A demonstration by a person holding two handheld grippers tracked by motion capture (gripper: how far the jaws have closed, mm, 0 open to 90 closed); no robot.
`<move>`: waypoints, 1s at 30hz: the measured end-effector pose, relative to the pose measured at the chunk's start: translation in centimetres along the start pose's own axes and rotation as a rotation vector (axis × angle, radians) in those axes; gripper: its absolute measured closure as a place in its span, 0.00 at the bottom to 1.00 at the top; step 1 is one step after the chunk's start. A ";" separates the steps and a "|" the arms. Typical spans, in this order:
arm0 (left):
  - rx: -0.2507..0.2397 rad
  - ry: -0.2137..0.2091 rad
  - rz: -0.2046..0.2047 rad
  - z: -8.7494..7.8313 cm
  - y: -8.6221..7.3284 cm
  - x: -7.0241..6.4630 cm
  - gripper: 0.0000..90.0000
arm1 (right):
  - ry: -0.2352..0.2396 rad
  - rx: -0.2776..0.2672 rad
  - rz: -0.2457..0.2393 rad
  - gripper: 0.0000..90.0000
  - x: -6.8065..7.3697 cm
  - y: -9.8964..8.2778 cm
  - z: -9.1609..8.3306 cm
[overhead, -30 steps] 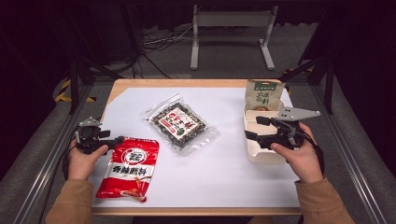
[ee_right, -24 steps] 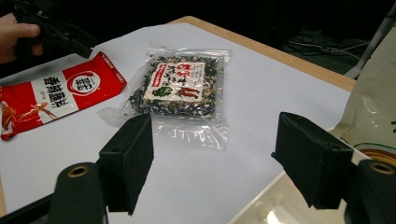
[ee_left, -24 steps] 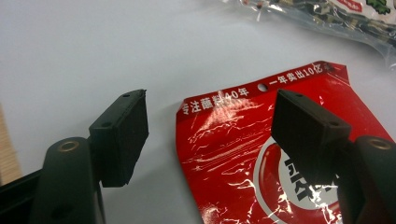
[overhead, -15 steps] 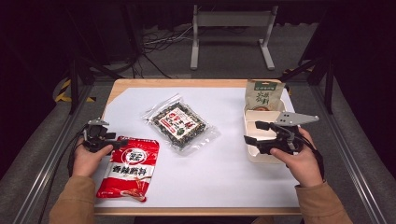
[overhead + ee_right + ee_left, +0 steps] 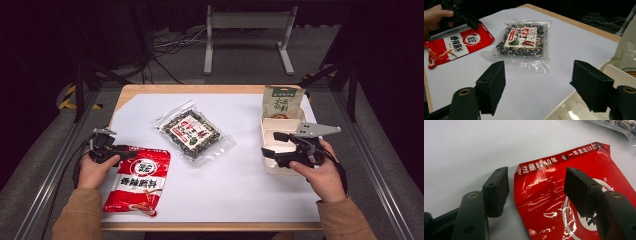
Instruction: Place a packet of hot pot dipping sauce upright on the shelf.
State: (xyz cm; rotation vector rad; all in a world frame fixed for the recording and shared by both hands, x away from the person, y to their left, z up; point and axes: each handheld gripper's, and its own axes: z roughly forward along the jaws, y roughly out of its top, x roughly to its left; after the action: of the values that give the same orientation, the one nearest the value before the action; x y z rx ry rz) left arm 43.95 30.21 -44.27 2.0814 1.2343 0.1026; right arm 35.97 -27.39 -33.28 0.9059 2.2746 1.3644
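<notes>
A red sauce packet (image 5: pixel 137 180) lies flat near the table's front left. My left gripper (image 5: pixel 129 152) is low at its top-left corner. In the left gripper view the jaws straddle that corner (image 5: pixel 554 195): one pad over the red foil, the other over white table. They have just been closing, but gaps still show on both sides, so the left gripper (image 5: pixel 536 180) is open. My right gripper (image 5: pixel 272 145) hovers open and empty over the left rim of a white box (image 5: pixel 280 167).
A clear bag of dark dried mix (image 5: pixel 192 132) lies in the middle of the white sheet. A green-and-beige pouch (image 5: pixel 282 102) stands at the far end of the white box. Wooden table edges frame the sheet, with dark floor and metal rails beyond.
My left gripper has edged a little to the right onto the red packet's top-left corner. The right hand and its gripper have stayed put.
</notes>
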 end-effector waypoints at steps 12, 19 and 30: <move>-0.078 -0.025 0.096 -0.7 0.2 -1.6 0.65 | 0.006 -0.001 -0.001 0.31 0.0 0.0 0.0; -0.028 0.092 0.167 0.5 0.3 -2.4 0.94 | 0.011 -0.003 -0.001 0.31 0.1 0.0 0.1; -0.066 0.094 0.183 -0.6 0.3 -2.8 1.00 | 0.014 -0.005 0.000 0.32 0.1 0.0 0.0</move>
State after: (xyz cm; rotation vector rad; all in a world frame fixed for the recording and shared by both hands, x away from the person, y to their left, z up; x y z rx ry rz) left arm 42.44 28.22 -42.89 2.1486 1.0771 0.3231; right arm 35.88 -27.33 -33.32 0.8976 2.2806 1.3792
